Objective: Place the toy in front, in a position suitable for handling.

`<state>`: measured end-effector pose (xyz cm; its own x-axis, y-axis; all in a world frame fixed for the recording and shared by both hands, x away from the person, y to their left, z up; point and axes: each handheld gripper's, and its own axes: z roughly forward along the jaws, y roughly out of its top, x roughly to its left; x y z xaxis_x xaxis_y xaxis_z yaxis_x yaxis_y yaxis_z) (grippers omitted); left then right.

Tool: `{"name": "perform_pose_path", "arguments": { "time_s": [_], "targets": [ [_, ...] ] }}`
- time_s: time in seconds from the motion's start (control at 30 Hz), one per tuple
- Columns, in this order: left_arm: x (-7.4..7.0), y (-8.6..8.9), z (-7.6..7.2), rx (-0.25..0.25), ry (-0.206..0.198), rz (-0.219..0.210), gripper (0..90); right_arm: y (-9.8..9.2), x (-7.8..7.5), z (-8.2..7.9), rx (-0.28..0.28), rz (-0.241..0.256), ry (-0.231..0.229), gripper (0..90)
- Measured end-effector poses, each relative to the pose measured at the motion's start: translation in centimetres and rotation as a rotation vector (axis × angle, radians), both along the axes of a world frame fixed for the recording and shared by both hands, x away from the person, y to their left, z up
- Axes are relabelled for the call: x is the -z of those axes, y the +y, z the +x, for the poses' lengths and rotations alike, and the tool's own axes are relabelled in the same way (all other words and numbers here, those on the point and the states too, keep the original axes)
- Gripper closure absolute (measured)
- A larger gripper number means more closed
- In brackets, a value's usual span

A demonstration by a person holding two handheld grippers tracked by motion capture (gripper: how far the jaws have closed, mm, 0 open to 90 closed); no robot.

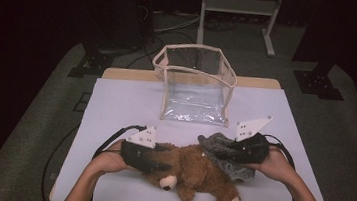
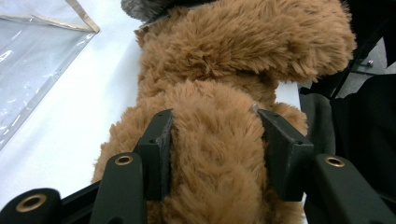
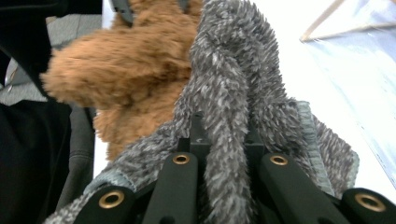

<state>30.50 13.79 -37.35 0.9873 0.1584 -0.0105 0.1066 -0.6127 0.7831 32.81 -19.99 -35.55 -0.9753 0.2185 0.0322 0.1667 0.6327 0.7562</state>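
L claw (image 2: 212, 140) clamped on the brown teddy bear (image 1: 194, 175), jaws either side of a plush limb; bear lies on the table (image 1: 115, 109) nr front edge. R claw (image 3: 226, 140) pinched tight on a fold of grey fuzzy cloth (image 3: 243, 79), touching bear's far side. Clear bag (image 1: 196, 82) stands behind, apart.

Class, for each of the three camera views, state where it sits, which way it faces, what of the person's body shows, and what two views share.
High view: above the near table edge, facing forward and down; forearms, left gripper, right gripper.
Left gripper view: along its jaws, pressed to the brown teddy bear.
Right gripper view: along its jaws, pinching the grey fuzzy cloth.
Shared: both gripper views show bear, cloth and clear bag.
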Motion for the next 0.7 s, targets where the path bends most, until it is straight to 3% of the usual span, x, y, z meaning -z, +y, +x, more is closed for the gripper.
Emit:
{"name": "perform_pose_path", "arguments": {
  "time_s": [0.13, 0.3, 0.4, 0.57, 0.67, 0.7],
  "targets": [
    [-0.3, -0.3, 0.2, -0.003, -0.001, 0.007, 45.5, 0.7, 0.3, 0.0, -0.006, -0.008, 0.005, 80.5],
    [-0.8, -1.0, 0.9, -0.026, 0.002, 0.049, 28.1, 1.2, 0.7, -0.5, -0.031, -0.003, 0.016, 81.0],
    [-0.4, -1.8, 1.3, -0.023, 0.031, 0.07, 20.0, 1.0, 1.0, -1.2, -0.043, 0.006, 0.025, 81.0],
    [0.8, -2.7, 1.3, -0.002, 0.057, 0.103, 13.8, 0.8, 1.3, -1.9, -0.055, 0.024, 0.028, 81.0],
    [1.1, -3.2, 1.4, -0.002, 0.061, 0.125, 16.5, 0.7, 1.4, -2.0, -0.052, 0.031, 0.028, 80.9],
    [1.0, -3.4, 1.4, 0.009, 0.046, 0.146, 32.9, 0.6, 1.4, -1.8, -0.051, 0.035, 0.031, 80.9]
  ]
}}
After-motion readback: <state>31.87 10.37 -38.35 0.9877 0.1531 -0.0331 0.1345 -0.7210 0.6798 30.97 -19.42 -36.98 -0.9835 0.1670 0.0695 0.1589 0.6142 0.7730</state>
